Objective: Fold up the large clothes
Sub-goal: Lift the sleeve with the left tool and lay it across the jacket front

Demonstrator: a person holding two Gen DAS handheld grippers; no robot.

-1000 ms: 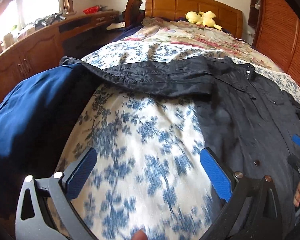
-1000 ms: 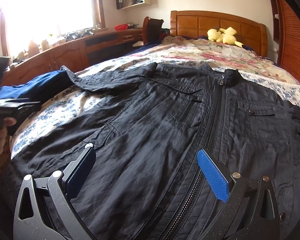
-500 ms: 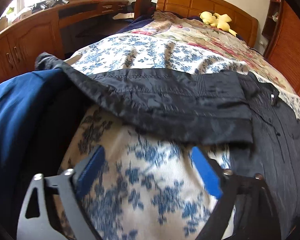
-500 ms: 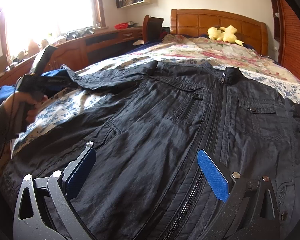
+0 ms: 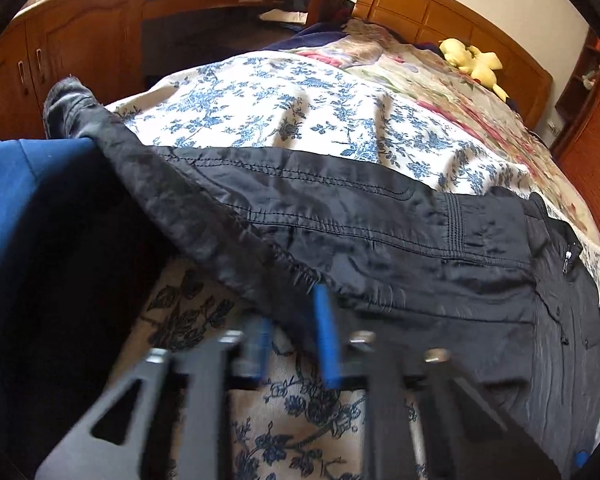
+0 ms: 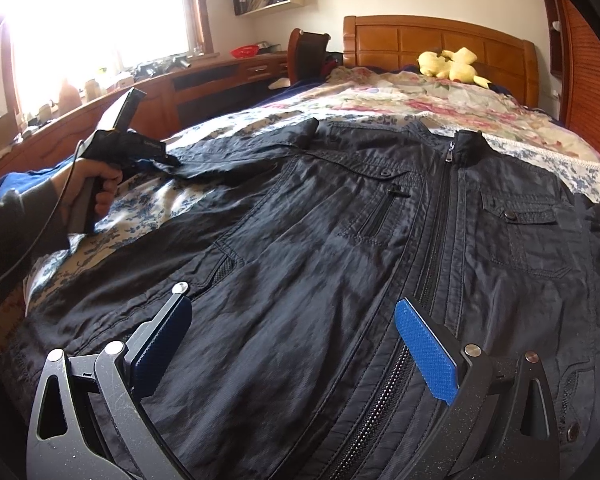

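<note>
A black zip jacket [image 6: 340, 248] lies face up, spread across the bed. Its left sleeve [image 5: 340, 216] stretches out over the floral cover toward the bed's left edge. My left gripper [image 5: 294, 320] is shut on the near edge of that sleeve; the fabric sits between its blue pads. The right wrist view shows the left gripper [image 6: 156, 156] in a hand, at the sleeve. My right gripper [image 6: 296, 328] is open and empty, hovering low over the jacket's lower front beside the zip [image 6: 432, 264].
A blue garment [image 5: 16, 200] lies at the bed's left edge under the sleeve's cuff. A wooden desk and cabinets [image 6: 204, 80] run along the left. A wooden headboard [image 6: 440, 44] and a yellow plush toy [image 6: 452, 64] are at the far end.
My left gripper moved forward to the sleeve and closed on its near edge. My right gripper stayed still and open over the jacket front.
</note>
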